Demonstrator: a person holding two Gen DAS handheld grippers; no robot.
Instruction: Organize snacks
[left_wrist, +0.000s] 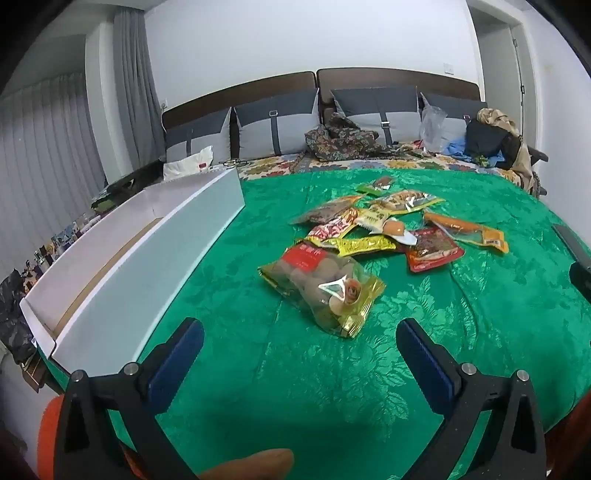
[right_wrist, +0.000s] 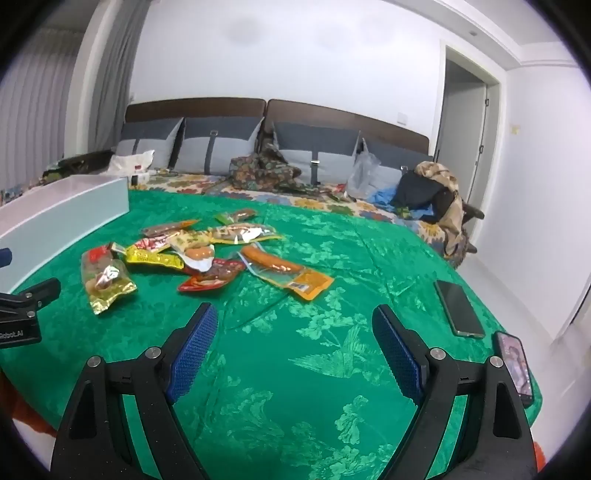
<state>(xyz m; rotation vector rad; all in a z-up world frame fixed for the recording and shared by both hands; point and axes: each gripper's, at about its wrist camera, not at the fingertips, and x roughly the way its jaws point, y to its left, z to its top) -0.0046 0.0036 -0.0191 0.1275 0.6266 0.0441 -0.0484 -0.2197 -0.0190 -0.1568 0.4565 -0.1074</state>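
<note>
I hold my left gripper (left_wrist: 300, 349) above the green bedspread (left_wrist: 461, 317), and its jaws stand wide with nothing between them. My right gripper (right_wrist: 294, 338) is also wide and it holds nothing; under it there is only the green cloth.

The snack packets (left_wrist: 373, 229) lie in a loose pile near the middle of the bedspread, a little toward the headboard side. The nearest to my left gripper is a clear bag with gold edge (left_wrist: 325, 291), with round brownish pieces inside. Behind it lie a yellow packet (left_wrist: 360, 245) and a red packet (left_wrist: 434, 254). On the side of my right gripper lies a sausage in an orange packet (right_wrist: 286, 275), a little apart from the pile.

A long white box (left_wrist: 140, 258) stands along the left edge of the bedspread, open on top, and I see no snack in the part that shows. Two phones lie near the right edge, a dark one (right_wrist: 459, 308) and one with lit screen (right_wrist: 515, 365) close to the corner.
</note>
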